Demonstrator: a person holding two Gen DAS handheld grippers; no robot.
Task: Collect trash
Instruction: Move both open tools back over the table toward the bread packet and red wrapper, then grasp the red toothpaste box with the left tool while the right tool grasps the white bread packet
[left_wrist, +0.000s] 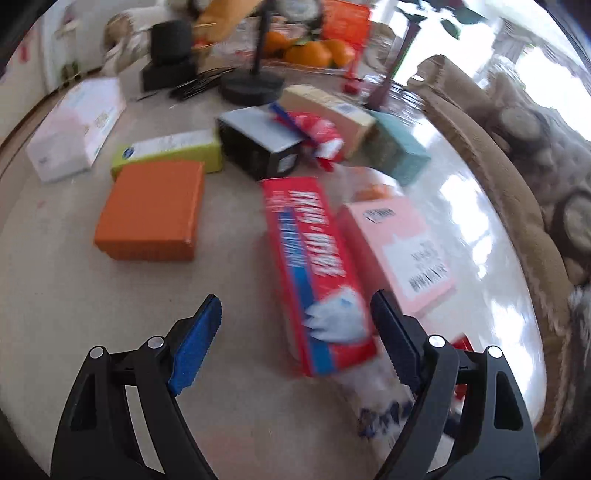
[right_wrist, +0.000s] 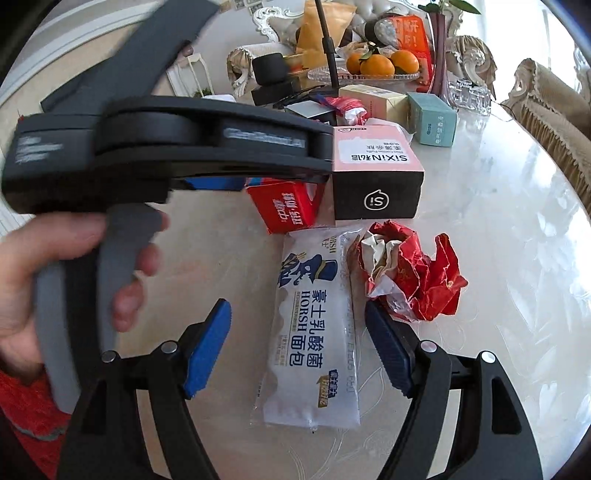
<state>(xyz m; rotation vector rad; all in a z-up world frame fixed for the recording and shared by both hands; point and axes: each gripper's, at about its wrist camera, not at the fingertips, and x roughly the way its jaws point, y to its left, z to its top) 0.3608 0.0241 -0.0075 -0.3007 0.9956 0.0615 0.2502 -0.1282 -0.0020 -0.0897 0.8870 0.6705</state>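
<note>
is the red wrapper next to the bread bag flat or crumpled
Crumpled: the red wrapper sits bunched in creased folds with its white inner side showing, right of the flat bread bag.

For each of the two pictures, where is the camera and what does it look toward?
Left wrist: on the left gripper, looking down at the red box; only its own fingers show.
Right wrist: on the right gripper, above the white bread wrapper; the left hand shows.
Shared: red box, pink box.

Both wrist views look steeply down, sharing the red box (left_wrist: 317, 273).
</note>
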